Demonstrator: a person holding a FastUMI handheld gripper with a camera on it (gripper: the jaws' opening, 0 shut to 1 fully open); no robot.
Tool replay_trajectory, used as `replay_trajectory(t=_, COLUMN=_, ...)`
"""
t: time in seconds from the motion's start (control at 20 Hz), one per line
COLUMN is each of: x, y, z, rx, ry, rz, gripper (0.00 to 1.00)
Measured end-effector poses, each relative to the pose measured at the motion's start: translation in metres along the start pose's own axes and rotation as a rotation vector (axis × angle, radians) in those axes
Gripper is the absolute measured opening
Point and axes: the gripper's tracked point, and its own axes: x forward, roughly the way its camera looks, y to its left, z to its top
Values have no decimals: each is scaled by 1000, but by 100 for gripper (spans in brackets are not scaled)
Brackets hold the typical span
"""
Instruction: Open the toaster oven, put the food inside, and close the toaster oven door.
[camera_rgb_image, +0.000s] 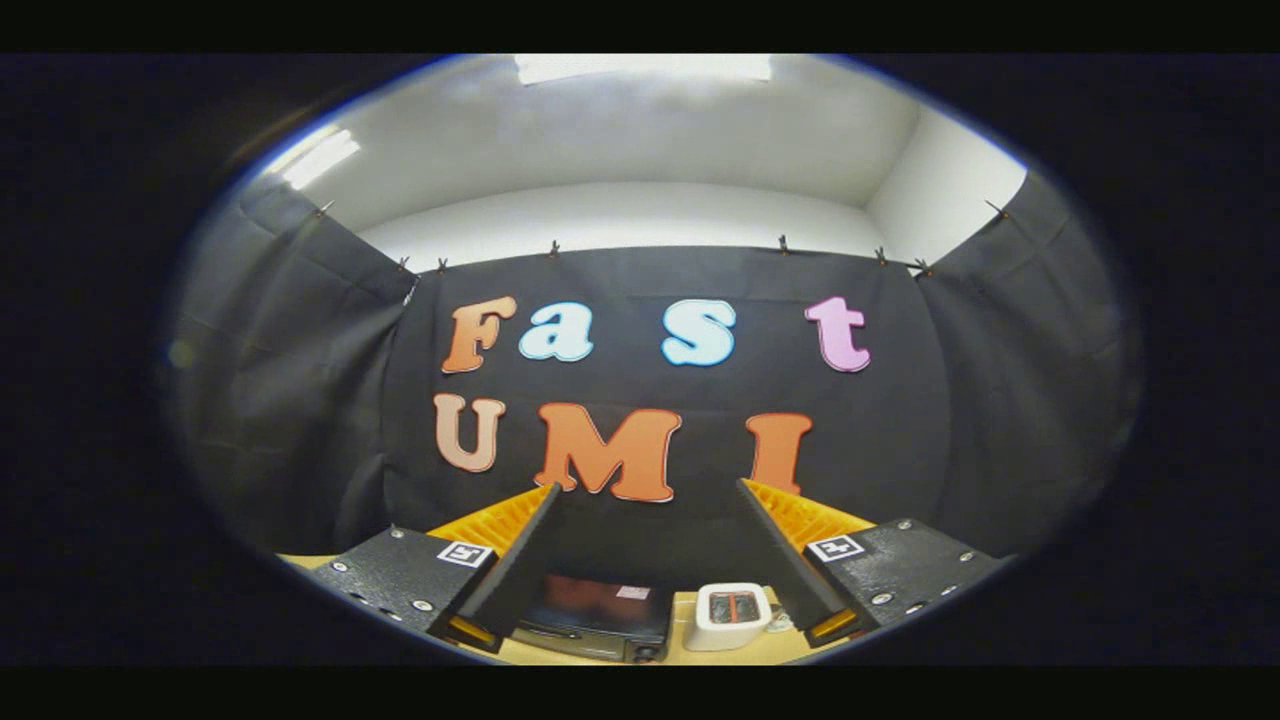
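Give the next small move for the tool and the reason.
Probably lower the tool toward the toaster oven: its fingers stand wide open and empty, high above the table, with the oven door apparently shut and a white toaster beside it.

I can read no label, brand or number here; the square markers (466, 553) on my claw (648, 490) carry only patterns.

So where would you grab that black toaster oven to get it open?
Probably by the door handle, the bar along the front of the toaster oven, approached from the front and above. The door looks shut. The gripper, fingers spread wide, is well short of it.
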Motion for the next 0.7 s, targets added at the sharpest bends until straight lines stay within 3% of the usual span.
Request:
replay_trajectory(t=0.2, x=-9, y=-1, z=16, rx=-26, ry=-52, rz=5, gripper=99)
replay_trajectory(t=0.7, x=-13, y=-3, z=3, rx=-31, ry=-16, rz=1, gripper=100)
